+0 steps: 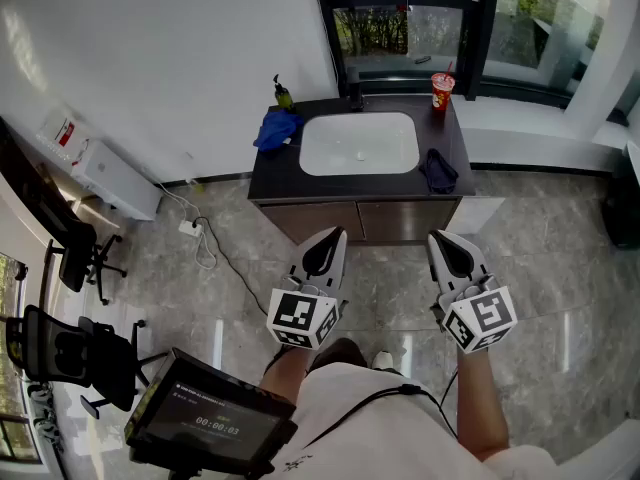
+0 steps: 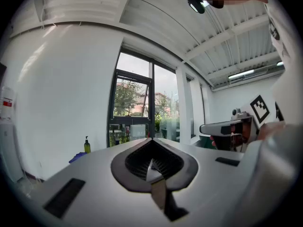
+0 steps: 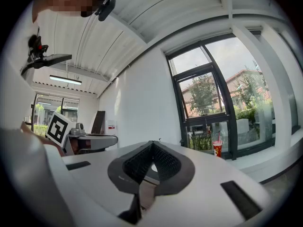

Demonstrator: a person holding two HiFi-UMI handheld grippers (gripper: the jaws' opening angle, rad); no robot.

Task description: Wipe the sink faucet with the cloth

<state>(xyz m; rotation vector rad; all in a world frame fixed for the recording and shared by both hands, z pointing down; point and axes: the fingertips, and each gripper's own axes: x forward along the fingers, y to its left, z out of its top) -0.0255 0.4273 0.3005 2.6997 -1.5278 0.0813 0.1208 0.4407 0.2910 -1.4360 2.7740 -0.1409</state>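
The dark vanity counter (image 1: 270, 176) with a white basin (image 1: 360, 143) stands ahead across the floor, and the dark faucet (image 1: 355, 98) rises at its back edge. A blue cloth (image 1: 277, 128) lies on the counter's left end, also visible in the left gripper view (image 2: 77, 157). A dark cloth (image 1: 438, 170) lies on the right end. My left gripper (image 1: 335, 234) and right gripper (image 1: 437, 236) are held level side by side, well short of the counter. Both are shut with nothing between the jaws (image 2: 151, 142) (image 3: 150, 144).
A soap bottle (image 1: 283, 94) stands behind the blue cloth and a red cup (image 1: 441, 90) at the back right corner. A power strip and cable (image 1: 200, 238) lie on the floor left of the cabinet. Office chairs (image 1: 70, 353) and a screen (image 1: 210, 423) are at lower left.
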